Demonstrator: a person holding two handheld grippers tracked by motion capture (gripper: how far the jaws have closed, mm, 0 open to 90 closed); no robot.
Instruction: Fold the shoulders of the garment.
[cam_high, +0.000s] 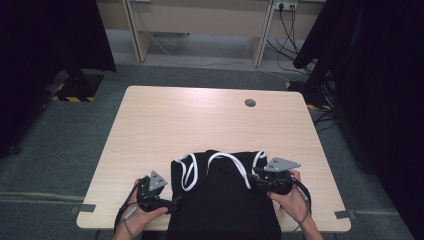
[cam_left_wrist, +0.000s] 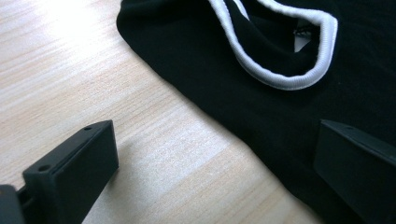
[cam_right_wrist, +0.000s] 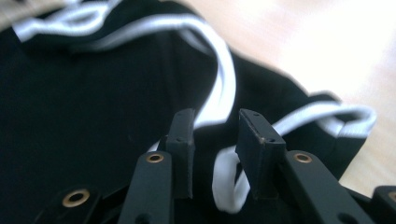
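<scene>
Garment (cam_high: 225, 200) on table (cam_high: 200, 120) at near edge, left gripper (cam_high: 172, 204) at its left, right gripper (cam_high: 256, 176) on its right.

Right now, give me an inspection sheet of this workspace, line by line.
Surface: light wooden table, with a round grommet hole near the far edge.
Job's things: black garment with white trim lies at the near edge and hangs over it.
Clutter: nothing seen.
Grippers: left gripper sits open, one jaw over bare wood, the other over the garment's edge. Right gripper has its jaws partly apart around a loop of white trim, pads not pressing it.
Cables: one trails from each gripper toward the person; more run from a wall socket.
Surroundings: grey carpet, black curtains on both sides, a wooden desk frame behind.
</scene>
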